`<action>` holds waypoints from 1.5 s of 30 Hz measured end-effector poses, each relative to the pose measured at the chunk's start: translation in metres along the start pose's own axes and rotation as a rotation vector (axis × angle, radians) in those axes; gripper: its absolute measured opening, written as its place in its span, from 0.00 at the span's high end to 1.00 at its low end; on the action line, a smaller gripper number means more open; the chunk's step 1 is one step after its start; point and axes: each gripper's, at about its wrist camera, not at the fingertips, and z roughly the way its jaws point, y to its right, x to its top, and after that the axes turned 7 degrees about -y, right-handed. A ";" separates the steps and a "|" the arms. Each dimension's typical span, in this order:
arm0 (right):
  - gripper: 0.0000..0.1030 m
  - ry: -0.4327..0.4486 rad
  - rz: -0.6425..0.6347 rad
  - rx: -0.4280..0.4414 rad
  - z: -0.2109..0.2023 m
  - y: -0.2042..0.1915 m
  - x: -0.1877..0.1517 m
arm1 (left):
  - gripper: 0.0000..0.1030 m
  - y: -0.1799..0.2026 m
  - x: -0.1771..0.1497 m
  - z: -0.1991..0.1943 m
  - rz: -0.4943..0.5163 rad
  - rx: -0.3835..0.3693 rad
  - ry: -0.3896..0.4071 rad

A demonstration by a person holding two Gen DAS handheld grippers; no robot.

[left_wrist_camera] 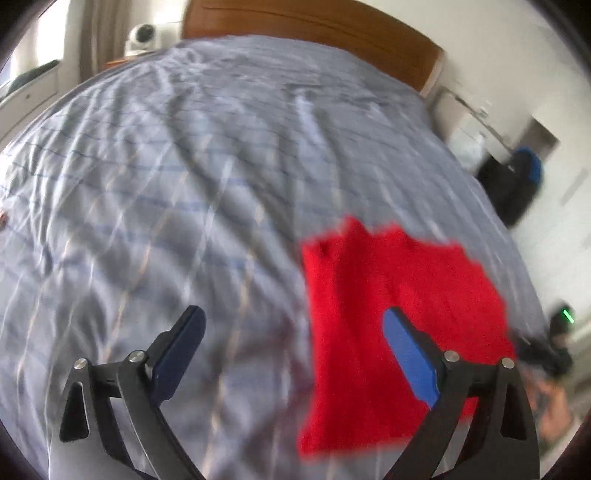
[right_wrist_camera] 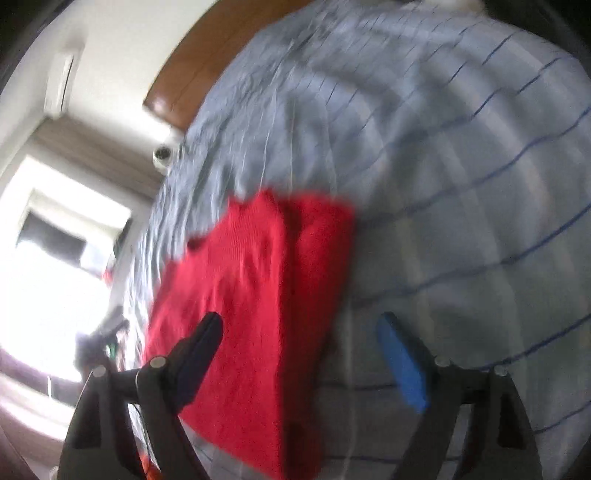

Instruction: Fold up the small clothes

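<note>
A red knitted garment point(left_wrist_camera: 391, 317) lies folded flat on the bed's grey-blue checked cover point(left_wrist_camera: 177, 192). In the left wrist view it sits at the lower right, under the right finger. My left gripper point(left_wrist_camera: 291, 325) is open and empty above the cover, its left finger over bare cover. In the right wrist view the garment point(right_wrist_camera: 258, 314) lies at the lower left on the cover point(right_wrist_camera: 443, 184). My right gripper point(right_wrist_camera: 299, 328) is open and empty, its left finger over the garment and its right finger over bare cover. Both views are blurred.
A wooden headboard point(left_wrist_camera: 332, 33) stands at the bed's far end. A white round device point(left_wrist_camera: 142, 35) sits on a bedside table. A dark bag point(left_wrist_camera: 513, 184) stands on the floor right of the bed. A bright window point(right_wrist_camera: 48, 277) lies left of the bed.
</note>
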 end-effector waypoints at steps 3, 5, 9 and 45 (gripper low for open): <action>0.66 -0.001 0.027 -0.047 0.016 -0.004 -0.003 | 0.06 0.003 -0.047 -0.029 0.034 -0.049 -0.031; 0.91 0.027 0.041 -0.075 0.007 -0.018 0.000 | 0.06 -0.001 -0.066 -0.045 0.036 -0.054 -0.026; 0.91 0.053 -0.072 -0.007 -0.011 -0.114 0.007 | 0.06 -0.021 -0.102 -0.075 0.010 -0.025 0.026; 0.22 0.026 -0.202 -0.017 0.076 -0.179 -0.017 | 0.06 0.013 0.019 0.068 0.087 -0.028 -0.139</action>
